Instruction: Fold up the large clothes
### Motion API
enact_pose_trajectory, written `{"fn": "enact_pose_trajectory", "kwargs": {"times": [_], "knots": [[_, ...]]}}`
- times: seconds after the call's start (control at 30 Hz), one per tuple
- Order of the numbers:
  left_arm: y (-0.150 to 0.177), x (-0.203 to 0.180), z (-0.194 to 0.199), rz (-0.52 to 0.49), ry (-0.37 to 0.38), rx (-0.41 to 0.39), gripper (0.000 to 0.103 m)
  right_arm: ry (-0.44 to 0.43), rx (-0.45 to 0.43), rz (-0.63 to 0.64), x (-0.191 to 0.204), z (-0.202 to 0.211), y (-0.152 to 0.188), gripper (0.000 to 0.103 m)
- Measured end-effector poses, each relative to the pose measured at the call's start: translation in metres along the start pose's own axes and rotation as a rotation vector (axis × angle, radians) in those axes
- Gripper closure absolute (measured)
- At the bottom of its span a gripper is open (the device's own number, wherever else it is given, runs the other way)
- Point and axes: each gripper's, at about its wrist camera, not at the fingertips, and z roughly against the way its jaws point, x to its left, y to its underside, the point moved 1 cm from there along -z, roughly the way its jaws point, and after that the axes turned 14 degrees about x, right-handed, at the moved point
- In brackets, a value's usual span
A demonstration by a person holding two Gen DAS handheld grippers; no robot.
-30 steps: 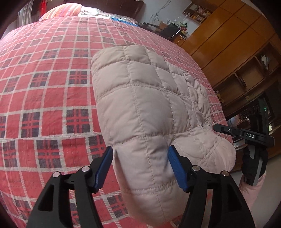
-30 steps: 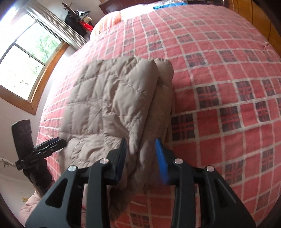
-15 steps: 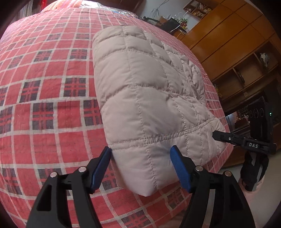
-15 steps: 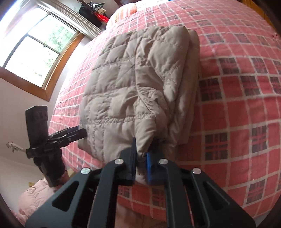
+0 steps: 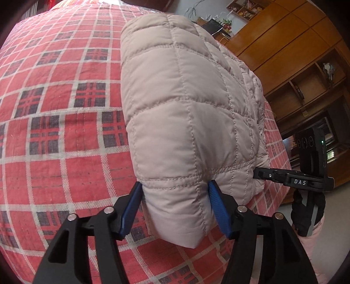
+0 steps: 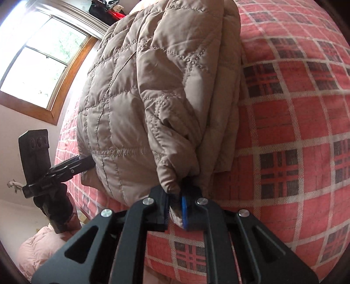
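While the folded quilted jacket [image 5: 188, 113] lies on the red plaid bed [image 5: 54, 109], the left gripper [image 5: 175, 209] straddles its near corner with fingers spread, and the right gripper [image 6: 175, 207] pinches its hem.

Bedspread [image 5: 54, 135]: red plaid, covered the bed.
Window [image 6: 37, 65]: wood-framed, bright, stood left of the bed.
Cabinets [image 5: 291, 41]: brown wood, with open shelves, stood right of the bed.
Plant [image 5: 192, 11]: stood at the far wall.

jacket [image 5: 186, 113]: quilted matt cloth | bedspread [image 5: 54, 122]: woven plaid cloth | cabinet [image 5: 291, 39]: glossy wood, perhaps veneer
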Motion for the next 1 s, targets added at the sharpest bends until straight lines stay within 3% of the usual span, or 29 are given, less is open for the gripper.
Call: {"fn": "enact_pose_trajectory", "kwargs": {"times": [0.17, 0.47, 0.63, 1.0], "knots": [[0.005, -0.002, 0.012, -0.013, -0.016, -0.02, 0.037, 0.006, -0.016, 0.009, 0.001, 0.008, 0.004, 0.095], [0.016, -0.025, 0.021, -0.07, -0.116, -0.064, 0.051, 0.051, -0.039, 0.019, 0.025, 0.018, 0.023, 0.089], [0.021, -0.03, 0.017, -0.098, -0.162, -0.078, 0.052, 0.084, -0.022, 0.01, 0.035, 0.011, 0.023, 0.091], [0.023, -0.028, 0.013, -0.109, -0.161, -0.089, 0.052, 0.079, -0.014, -0.002, 0.042, 0.005, 0.022, 0.091]]}}
